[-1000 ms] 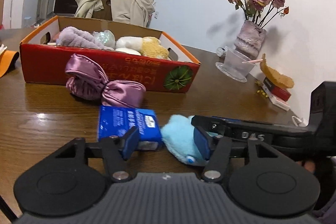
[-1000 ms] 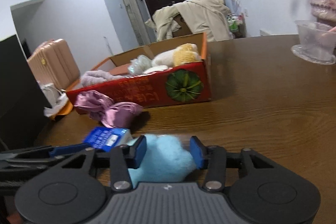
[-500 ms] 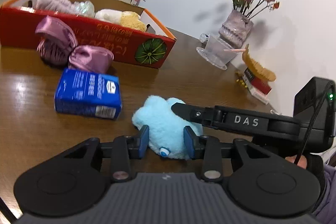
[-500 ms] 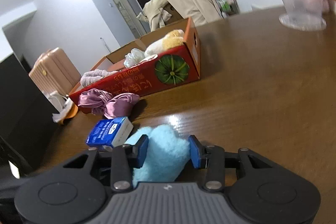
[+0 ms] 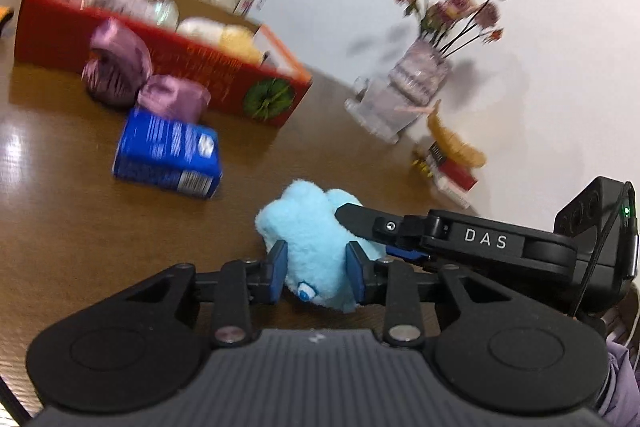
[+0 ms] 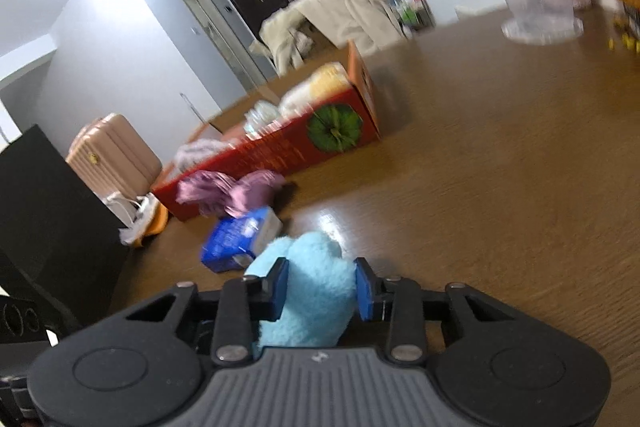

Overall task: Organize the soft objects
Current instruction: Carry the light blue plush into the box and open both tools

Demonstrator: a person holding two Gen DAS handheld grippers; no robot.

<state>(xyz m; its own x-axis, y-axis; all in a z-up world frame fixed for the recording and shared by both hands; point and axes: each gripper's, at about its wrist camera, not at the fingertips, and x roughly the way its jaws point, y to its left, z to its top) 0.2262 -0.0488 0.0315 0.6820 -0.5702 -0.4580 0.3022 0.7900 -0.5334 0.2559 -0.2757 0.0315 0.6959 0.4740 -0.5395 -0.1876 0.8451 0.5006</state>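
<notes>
Between both grippers' closing pads (left (image 5: 316, 273), right (image 6: 322, 289)): blue plush (image 5: 312, 227).

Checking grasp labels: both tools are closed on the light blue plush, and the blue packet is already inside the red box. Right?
Not quite. The blue packet is not inside the red box; it lies on the table in front of it, as the left wrist view shows. The left tool and right tool both do pinch the light blue plush.

"DAS" – white letters on right tongs (image 5: 362, 227) arm, other print blurred
</notes>
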